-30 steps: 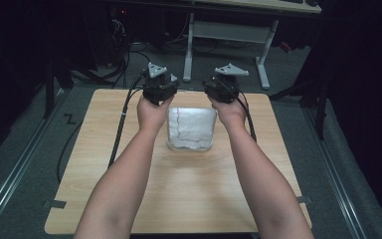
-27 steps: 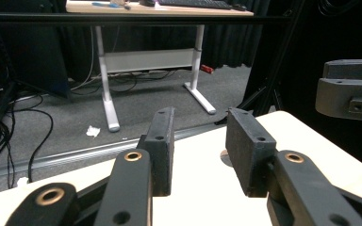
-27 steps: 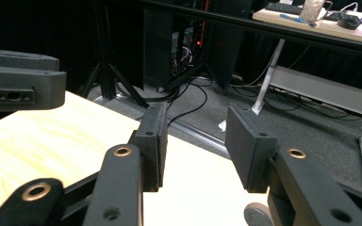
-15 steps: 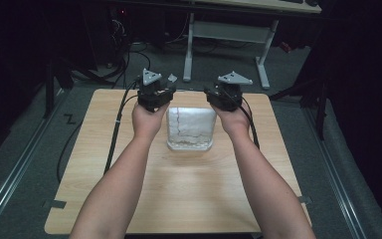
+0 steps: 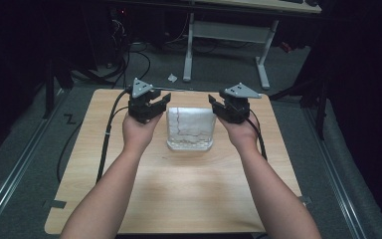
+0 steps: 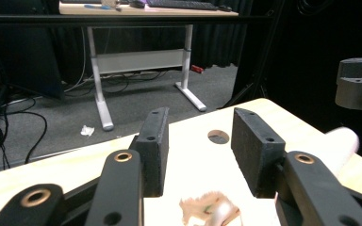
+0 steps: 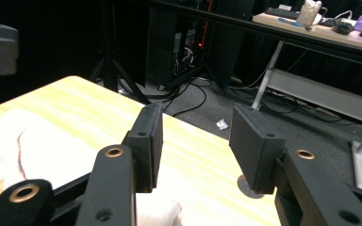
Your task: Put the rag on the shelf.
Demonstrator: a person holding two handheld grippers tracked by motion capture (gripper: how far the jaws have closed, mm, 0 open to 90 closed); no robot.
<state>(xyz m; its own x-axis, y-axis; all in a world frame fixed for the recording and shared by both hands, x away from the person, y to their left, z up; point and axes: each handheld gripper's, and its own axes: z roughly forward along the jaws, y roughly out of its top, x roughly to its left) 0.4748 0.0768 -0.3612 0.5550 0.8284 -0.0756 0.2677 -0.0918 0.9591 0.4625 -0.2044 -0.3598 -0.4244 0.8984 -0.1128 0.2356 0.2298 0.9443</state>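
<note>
Wooden table (image 5: 179, 199) carries a folded white cloth (image 5: 190, 128) at its middle toward the far edge, a thin red line running across the fabric. Left gripper (image 5: 155, 106) stands just beside the cloth's left edge, right gripper (image 5: 219, 106) just beside its right. Both sets of jaws have just been opening and stand spread, with nothing between the pads.

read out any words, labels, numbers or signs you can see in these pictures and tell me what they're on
None can be read.
The folded white cloth bears a red stitched line, not letters.
The wooden table is unmarked.
Black tape beside the table forms a zigzag, no clear character.
</note>
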